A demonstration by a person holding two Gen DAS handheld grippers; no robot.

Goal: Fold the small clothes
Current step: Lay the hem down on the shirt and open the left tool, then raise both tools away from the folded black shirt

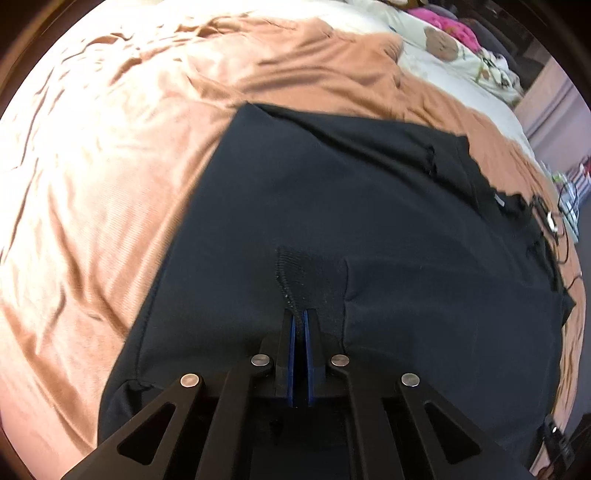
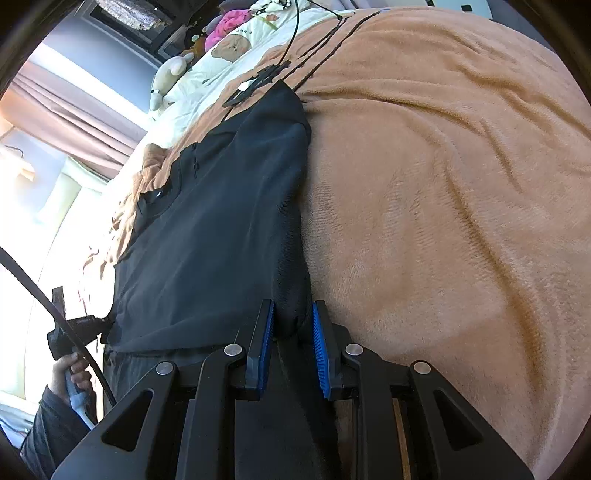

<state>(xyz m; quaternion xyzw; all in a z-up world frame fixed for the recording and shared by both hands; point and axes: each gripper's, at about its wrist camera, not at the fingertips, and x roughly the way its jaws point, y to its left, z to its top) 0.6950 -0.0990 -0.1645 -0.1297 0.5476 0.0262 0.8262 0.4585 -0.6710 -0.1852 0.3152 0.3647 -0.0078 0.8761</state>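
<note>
A black garment (image 1: 369, 206) lies spread on an orange-brown blanket (image 1: 110, 184). In the left wrist view my left gripper (image 1: 300, 314) is shut, its blue pads pinching a ribbed edge (image 1: 295, 273) of the garment near its lower middle. In the right wrist view the same garment (image 2: 221, 221) runs away from me along the blanket (image 2: 443, 221). My right gripper (image 2: 293, 321) is shut on a bunched near corner of the cloth, which fills the gap between the blue pads. At the far left of that view a hand (image 2: 70, 373) holds the left gripper (image 2: 105, 326) at the garment's other near corner.
White bedding with a bear print (image 2: 229, 48) lies beyond the blanket, with a plush toy (image 2: 170, 74) and a pink item (image 2: 229, 22). Black cables (image 2: 317, 40) and a small device (image 1: 550, 221) lie by the garment's far end. Curtains (image 2: 74, 110) hang at the left.
</note>
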